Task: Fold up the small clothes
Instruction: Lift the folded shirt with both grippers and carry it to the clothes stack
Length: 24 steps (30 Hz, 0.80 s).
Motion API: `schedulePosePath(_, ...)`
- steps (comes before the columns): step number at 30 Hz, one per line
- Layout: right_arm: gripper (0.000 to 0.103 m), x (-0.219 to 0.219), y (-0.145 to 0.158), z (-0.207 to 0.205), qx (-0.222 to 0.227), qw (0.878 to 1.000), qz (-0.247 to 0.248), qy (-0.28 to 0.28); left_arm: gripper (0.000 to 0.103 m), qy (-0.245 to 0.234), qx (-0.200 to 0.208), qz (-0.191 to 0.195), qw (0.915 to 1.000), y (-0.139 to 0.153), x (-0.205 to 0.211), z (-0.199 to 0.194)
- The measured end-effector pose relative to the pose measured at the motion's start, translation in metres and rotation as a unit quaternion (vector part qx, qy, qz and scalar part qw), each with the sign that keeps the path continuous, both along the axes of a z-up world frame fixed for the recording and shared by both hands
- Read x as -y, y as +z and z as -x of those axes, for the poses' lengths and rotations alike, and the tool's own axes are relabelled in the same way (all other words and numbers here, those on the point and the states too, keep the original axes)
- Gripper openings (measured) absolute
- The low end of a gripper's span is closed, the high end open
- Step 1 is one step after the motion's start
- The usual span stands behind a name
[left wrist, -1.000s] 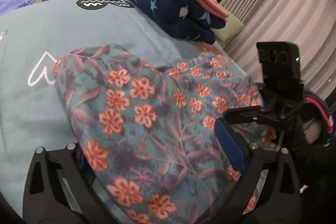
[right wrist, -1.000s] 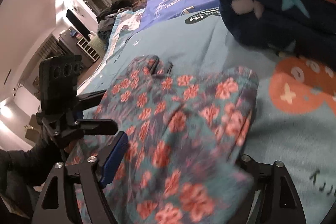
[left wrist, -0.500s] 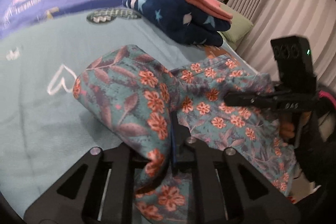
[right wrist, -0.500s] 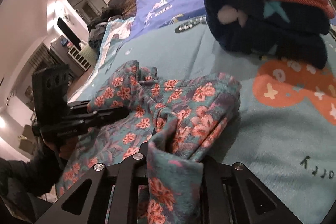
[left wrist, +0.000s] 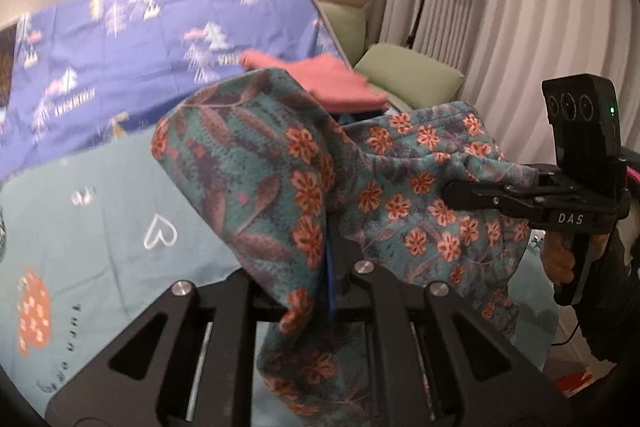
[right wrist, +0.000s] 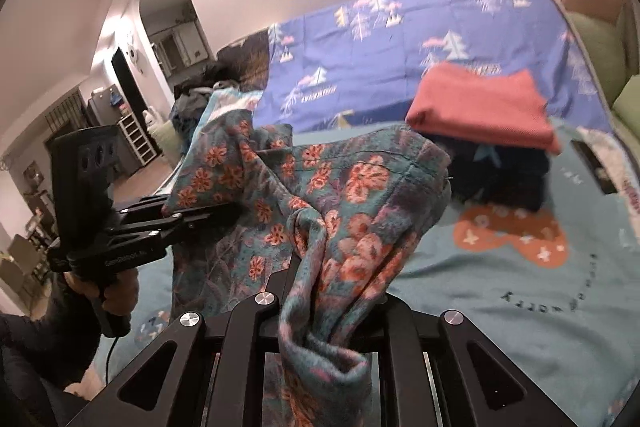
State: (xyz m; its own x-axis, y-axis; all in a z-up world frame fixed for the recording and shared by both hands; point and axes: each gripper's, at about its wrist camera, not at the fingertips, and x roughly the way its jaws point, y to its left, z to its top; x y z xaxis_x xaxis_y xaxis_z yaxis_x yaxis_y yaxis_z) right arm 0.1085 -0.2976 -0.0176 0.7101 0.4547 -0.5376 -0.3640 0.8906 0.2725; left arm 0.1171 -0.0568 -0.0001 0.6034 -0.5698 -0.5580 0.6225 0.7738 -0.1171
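Risk: each grip takes only a bunched edge, so the fleece may slip from the pads if the hands pull apart, or the slack middle may crease the fold. The left hand-held gripper (left wrist: pixel 330 267) is clamped on one edge of the floral garment (left wrist: pixel 384 195); the right hand-held gripper (right wrist: pixel 320 311) is clamped on another edge. The garment hangs between and ahead of both, above the bed (right wrist: pixel 500 287). It is teal fleece with orange flowers, thick and limp.

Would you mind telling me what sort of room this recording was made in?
Most likely a bedroom: a bed with a printed blue quilt, green pillows by long curtains, and folded clothes stacked on it.
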Motion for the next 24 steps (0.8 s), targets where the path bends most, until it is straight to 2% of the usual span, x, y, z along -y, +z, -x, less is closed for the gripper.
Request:
schedulePosePath(8, 0.013, 0.007, 0.046, 0.065, 0.073, 0.996, 0.008, -0.049, 0.012, -0.018, 0.082, 0.005, 0.9964, 0.054, 0.009, 0.056)
schedulePosePath(12, 0.013, 0.012, 0.077, 0.085, 0.112, 0.991, 0.017, -0.069, 0.012, -0.021, 0.113, 0.005, 0.9934, 0.080, 0.018, 0.066)
schedulePosePath(17, 0.013, 0.022, 0.114, 0.088, 0.144, 0.985, 0.030, -0.088, 0.012, -0.029, 0.156, -0.001, 0.9874, 0.120, 0.037, 0.069)
schedulePosePath(24, 0.013, 0.046, 0.178, 0.075, 0.186, 0.973, 0.039, -0.128, 0.012, -0.031, 0.230, -0.003, 0.9727, 0.182, 0.070, 0.064)
